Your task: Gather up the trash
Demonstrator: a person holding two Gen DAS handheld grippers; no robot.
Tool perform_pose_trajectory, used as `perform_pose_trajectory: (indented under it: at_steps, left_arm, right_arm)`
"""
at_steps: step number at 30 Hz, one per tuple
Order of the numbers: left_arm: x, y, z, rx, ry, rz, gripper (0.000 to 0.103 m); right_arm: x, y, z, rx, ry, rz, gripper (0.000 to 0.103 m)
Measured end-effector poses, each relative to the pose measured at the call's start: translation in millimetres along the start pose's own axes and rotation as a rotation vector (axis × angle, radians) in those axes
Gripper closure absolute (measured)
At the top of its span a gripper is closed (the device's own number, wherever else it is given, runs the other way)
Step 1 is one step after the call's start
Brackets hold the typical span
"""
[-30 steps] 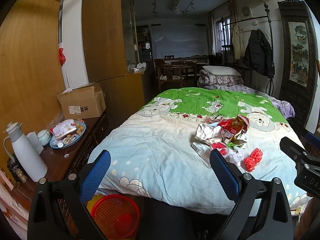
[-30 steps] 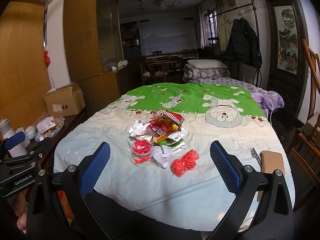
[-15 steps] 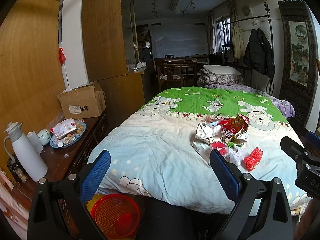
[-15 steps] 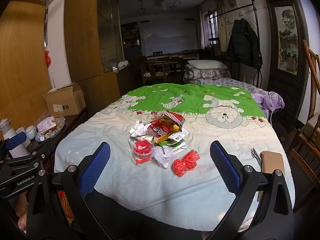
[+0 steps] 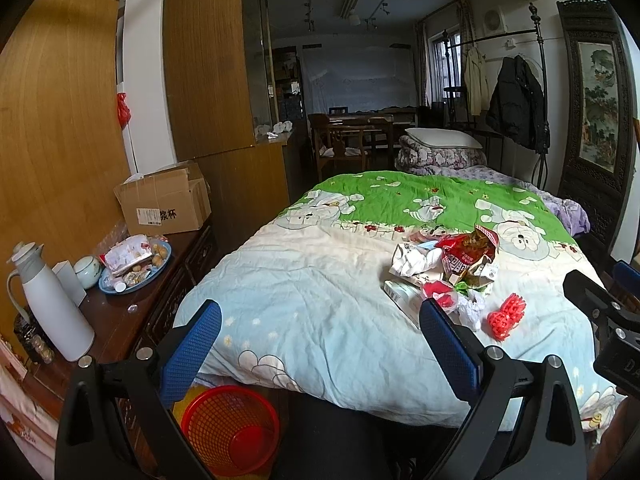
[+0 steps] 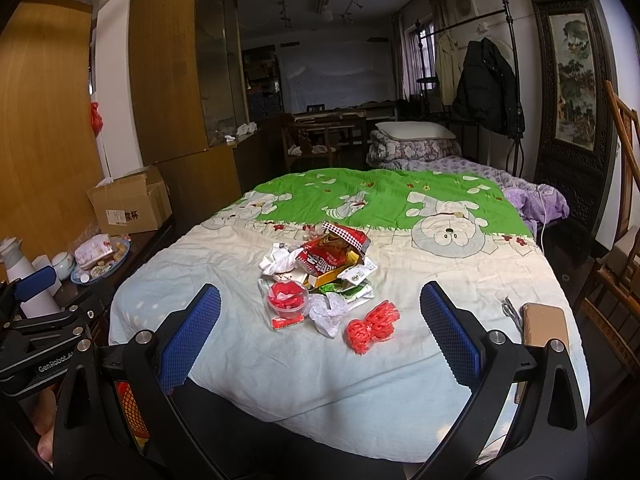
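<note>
A heap of trash lies on the bed's quilt (image 6: 248, 360): a red snack bag (image 6: 334, 252), crumpled white paper (image 6: 280, 260), a clear cup with red scraps (image 6: 287, 300), a white wad (image 6: 326, 314) and a red mesh piece (image 6: 372, 326). The left wrist view has the same heap, with the snack bag (image 5: 466, 252) and mesh piece (image 5: 506, 316) at right. A red mesh wastebasket (image 5: 230, 428) stands on the floor at the bed's foot. My left gripper (image 5: 320, 344) and right gripper (image 6: 320, 330) are both open and empty, short of the bed's near edge.
A dark wooden sideboard (image 5: 120, 320) left of the bed carries a white thermos (image 5: 52, 312), a plate of snacks (image 5: 136, 264) and a cardboard box (image 5: 164, 204). A brown phone-sized object (image 6: 546, 326) lies on the bed's right edge. A wooden chair (image 6: 616, 280) stands at right.
Both views have shifted only slightly; the right gripper has edged a little closer to the trash heap. Nothing was taken hold of.
</note>
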State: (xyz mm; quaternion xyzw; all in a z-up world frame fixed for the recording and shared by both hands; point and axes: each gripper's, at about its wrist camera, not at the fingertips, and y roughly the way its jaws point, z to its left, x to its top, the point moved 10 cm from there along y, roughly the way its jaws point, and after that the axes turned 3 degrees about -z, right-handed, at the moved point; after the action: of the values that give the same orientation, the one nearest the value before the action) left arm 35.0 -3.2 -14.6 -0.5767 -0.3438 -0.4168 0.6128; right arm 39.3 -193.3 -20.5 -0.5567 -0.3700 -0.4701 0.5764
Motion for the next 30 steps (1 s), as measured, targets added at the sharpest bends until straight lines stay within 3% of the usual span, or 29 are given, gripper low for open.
perform_pose_trajectory:
  at_steps: [30]
  left_arm:
    - [-5.8,3.1,0.4,-0.005,-0.001,0.026,0.006]
  right_arm:
    - [0.4,-0.7,2.1,0.002,0.0,-0.004,0.007]
